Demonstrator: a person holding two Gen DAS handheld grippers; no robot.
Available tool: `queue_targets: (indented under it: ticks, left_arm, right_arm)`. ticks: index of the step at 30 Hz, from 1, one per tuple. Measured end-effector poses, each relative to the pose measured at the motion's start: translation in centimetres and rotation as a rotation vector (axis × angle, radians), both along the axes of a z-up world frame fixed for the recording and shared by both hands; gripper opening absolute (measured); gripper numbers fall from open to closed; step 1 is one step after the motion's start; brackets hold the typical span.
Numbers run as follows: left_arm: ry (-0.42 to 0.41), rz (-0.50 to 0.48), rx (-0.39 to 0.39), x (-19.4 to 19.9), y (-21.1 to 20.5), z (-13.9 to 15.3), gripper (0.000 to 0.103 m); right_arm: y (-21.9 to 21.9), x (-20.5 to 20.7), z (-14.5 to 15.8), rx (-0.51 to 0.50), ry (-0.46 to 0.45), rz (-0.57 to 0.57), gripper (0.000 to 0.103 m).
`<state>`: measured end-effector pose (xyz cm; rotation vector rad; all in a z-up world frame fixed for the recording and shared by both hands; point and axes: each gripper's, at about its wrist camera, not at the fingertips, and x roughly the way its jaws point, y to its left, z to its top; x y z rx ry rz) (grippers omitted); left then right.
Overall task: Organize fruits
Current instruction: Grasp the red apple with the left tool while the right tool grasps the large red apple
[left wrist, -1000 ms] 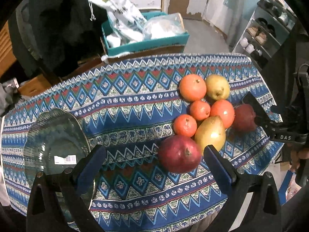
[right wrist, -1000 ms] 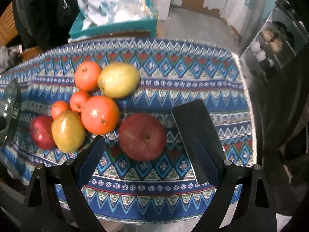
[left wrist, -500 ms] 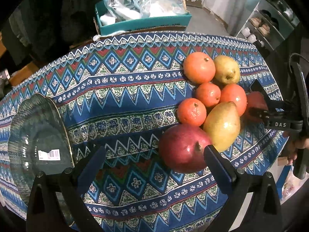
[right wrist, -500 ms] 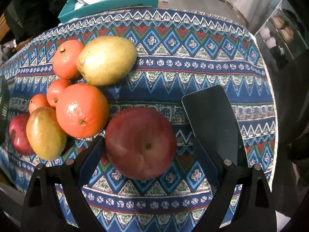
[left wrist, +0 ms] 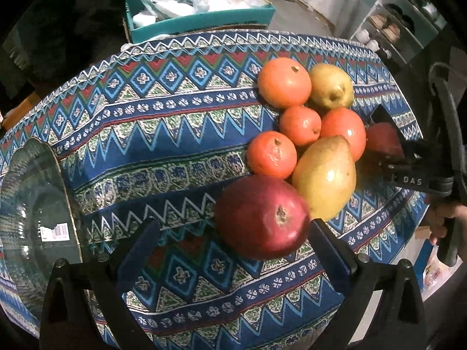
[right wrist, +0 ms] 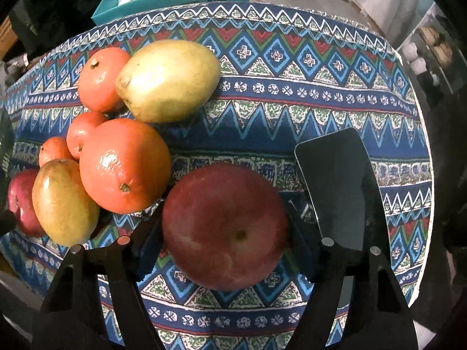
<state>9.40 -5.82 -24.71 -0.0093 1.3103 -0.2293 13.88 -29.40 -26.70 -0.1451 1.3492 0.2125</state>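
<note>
We bring both grippers down over the pile of fruit at the right end of the table [left wrist: 181,134], one at each red fruit, so that two pieces can leave the heap at once. Our right gripper [right wrist: 224,230] straddles the red apple [right wrist: 226,230] that lies alone, just right of the pile, free on both flanks; its jaws are closing with the apple between them, and the dark pads sit right at its sides, though we cannot tell that they press yet. Our left gripper [left wrist: 233,246] stands spread wide, nothing clamped: the dark red fruit [left wrist: 261,215] at the near edge of the pile lies toward its right finger [left wrist: 328,250], the left finger over bare cloth. That fruit leans against a yellow pear [left wrist: 324,176], so we judge that an approach from the open near side disturbs the oranges [left wrist: 271,154] least. The glass bowl [left wrist: 32,198] waits empty at the left end, well apart from the fruit, most likely as the destination. A dark phone [right wrist: 340,183] lies just right of the apple, close enough for the right finger to nudge.
</note>
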Motion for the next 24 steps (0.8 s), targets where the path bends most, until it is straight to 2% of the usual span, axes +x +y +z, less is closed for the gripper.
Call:
queue_targets:
  ticks: [5, 8, 15, 24]
  left_arm:
    - [-0.003, -0.016, 0.001, -0.1, -0.8, -0.2, 0.102]
    - [0.010, -0.028, -0.001, 0.0, -1.1, -0.7, 0.094]
    - [0.020, -0.041, 0.024, 0.2, -2.1, -1.8, 0.094]
    - [0.024, -0.053, 0.023, 0.9, -3.4, -3.2, 0.083]
  right_arm:
    - [-0.4, -1.3, 2.3, 0.045, -0.042, -0.030, 0.075]
    - [-0.8, -1.9, 3.1, 0.060, -0.050, -0.050, 0.075]
    - [-1.2, -2.8, 3.4, 0.065, -0.045, -0.071, 0.075]
    - [-1.7, -3.4, 4.0, 0.076, -0.047, -0.074, 0.075]
